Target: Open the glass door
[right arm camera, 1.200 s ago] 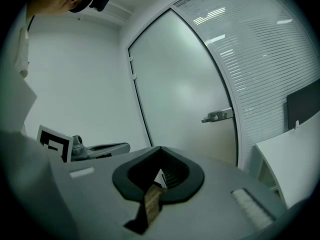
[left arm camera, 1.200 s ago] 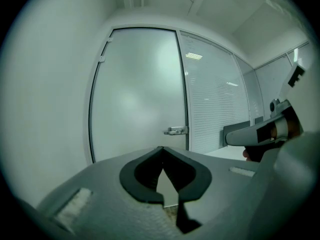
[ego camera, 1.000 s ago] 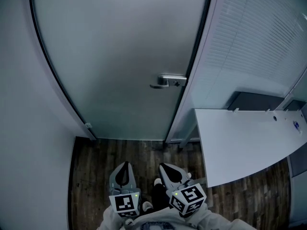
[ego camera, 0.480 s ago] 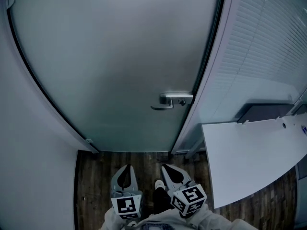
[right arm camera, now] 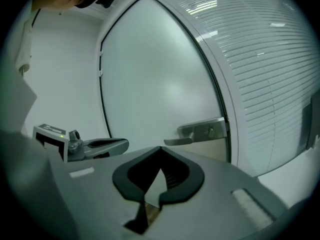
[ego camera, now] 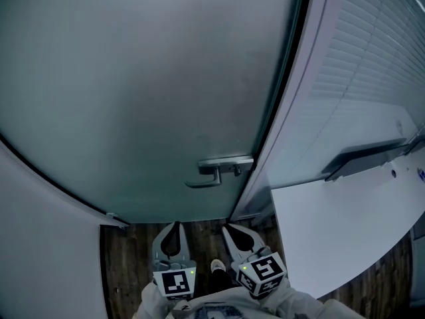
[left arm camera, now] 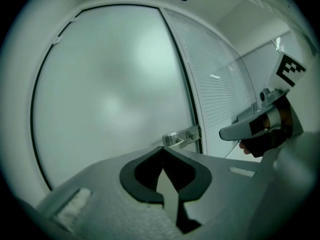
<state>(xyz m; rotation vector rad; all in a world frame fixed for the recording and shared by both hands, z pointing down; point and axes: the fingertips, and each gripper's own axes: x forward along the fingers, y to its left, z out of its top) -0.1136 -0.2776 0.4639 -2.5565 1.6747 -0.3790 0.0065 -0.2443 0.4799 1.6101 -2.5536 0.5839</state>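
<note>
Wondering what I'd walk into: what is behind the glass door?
Nothing shows: the glass door is frosted, so whatever lies behind is hidden. Only its handle sits in front.

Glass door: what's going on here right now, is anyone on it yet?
Not yet. The frosted glass door looks shut. The left gripper and right gripper are held low in front of it, side by side, both with jaws closed on nothing. Neither touches the lever handle at the door's right edge.

Head view down, gripper views fwd; all close, sharing door handle.
</note>
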